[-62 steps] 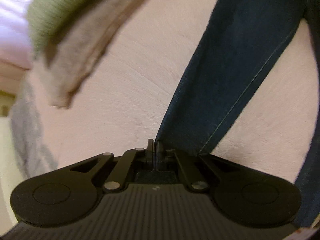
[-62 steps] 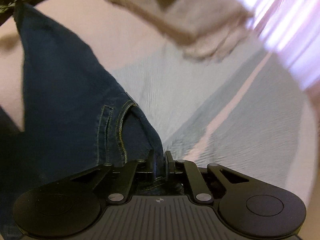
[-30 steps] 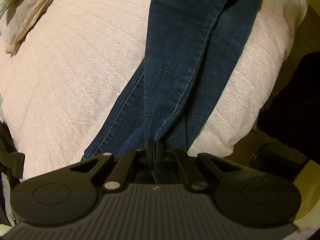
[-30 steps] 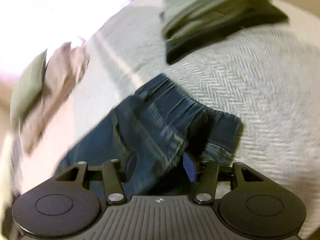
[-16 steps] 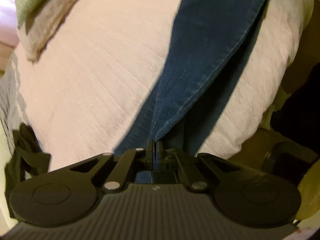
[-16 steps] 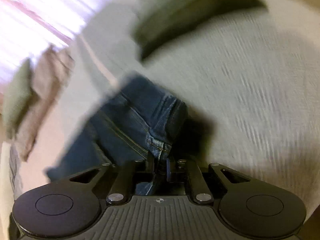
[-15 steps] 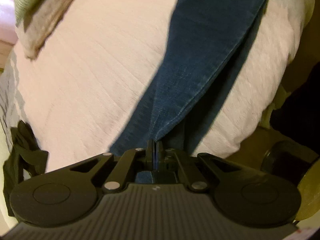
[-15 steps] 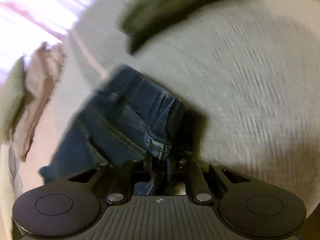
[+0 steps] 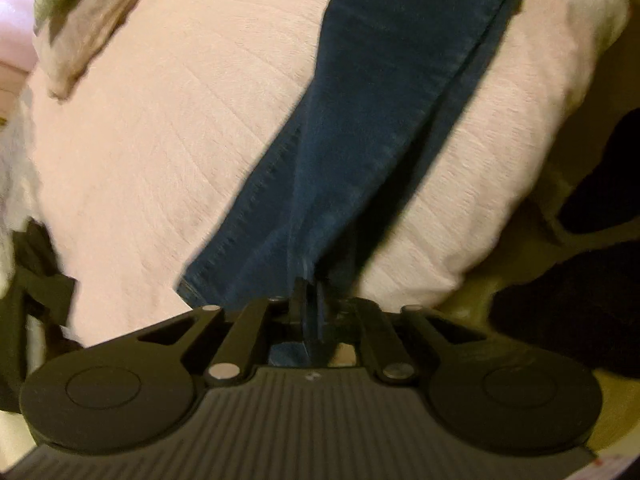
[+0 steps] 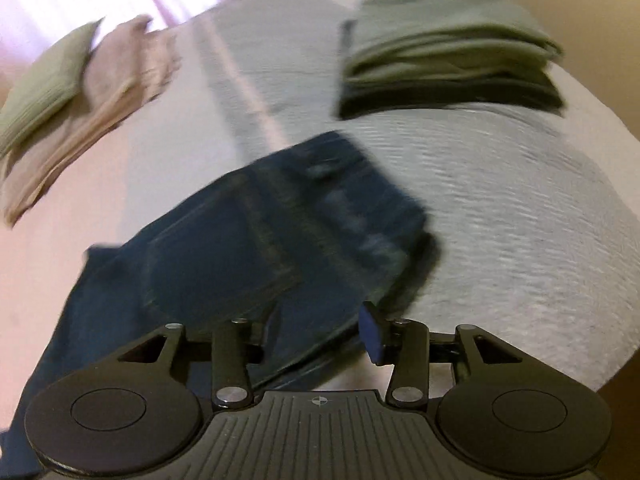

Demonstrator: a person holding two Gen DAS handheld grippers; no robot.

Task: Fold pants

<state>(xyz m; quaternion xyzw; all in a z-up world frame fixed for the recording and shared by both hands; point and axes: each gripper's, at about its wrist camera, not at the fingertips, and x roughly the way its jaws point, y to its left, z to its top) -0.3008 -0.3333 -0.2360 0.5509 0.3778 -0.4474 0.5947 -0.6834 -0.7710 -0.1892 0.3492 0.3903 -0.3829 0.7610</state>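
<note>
A: Largest first. What carries everything?

B: A bed. From my left wrist view I see its pink quilted cover point(image 9: 168, 128); from the right, a grey woven blanket point(image 10: 500, 200) over the far part.

A: And the task's thing?

B: The jeans point(image 9: 380, 92) lie on the bed. The legs run along the pink cover toward its edge; the waist end point(image 10: 280, 240) rests on the grey blanket, motion-blurred.

A: Other cloth?

B: A folded stack point(image 10: 448, 60), pale green over dark, sits on the blanket beyond the waist, apart from it. A beige garment point(image 10: 100, 92) with a green piece point(image 10: 44, 84) on top lies at the far left. No containers are visible to me.

A: The tools?

B: My left gripper point(image 9: 309, 300) has its jaws clenched on a fold of a jeans leg. My right gripper point(image 10: 316, 328) has its jaws released, spread wide over the waist edge; one blue pad point(image 10: 370, 332) shows.
</note>
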